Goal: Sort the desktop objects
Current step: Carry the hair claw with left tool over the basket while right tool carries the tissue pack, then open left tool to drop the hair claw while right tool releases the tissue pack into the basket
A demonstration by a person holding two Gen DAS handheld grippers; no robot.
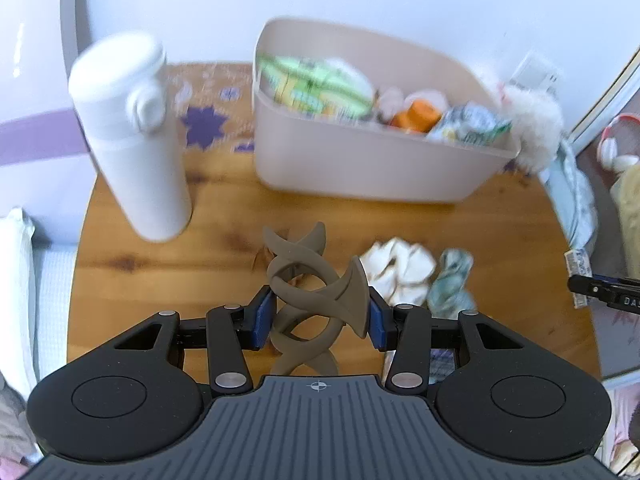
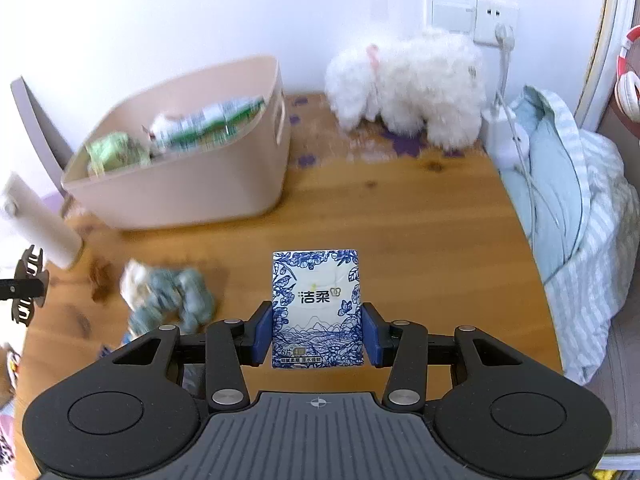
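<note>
My left gripper [image 1: 318,318] is shut on a brown hair claw clip [image 1: 316,300] and holds it above the wooden table [image 1: 480,248]. My right gripper [image 2: 318,336] is shut on a blue-and-white tissue pack [image 2: 316,308] above the table's right part [image 2: 420,248]. A beige storage bin [image 1: 372,160] with snack packets and small items stands at the back; it also shows in the right wrist view [image 2: 188,184]. A white scrunchie [image 1: 400,270] and a grey-green scrunchie [image 1: 452,284] lie on the table just ahead of the left gripper. The claw clip shows at the left edge of the right wrist view [image 2: 28,288].
A white bottle [image 1: 132,136] stands at the left. A white plush dog [image 2: 408,84] stands at the back right, by a wall socket [image 2: 496,20] with a plugged cable. A light blue striped quilt [image 2: 576,216] lies past the table's right edge.
</note>
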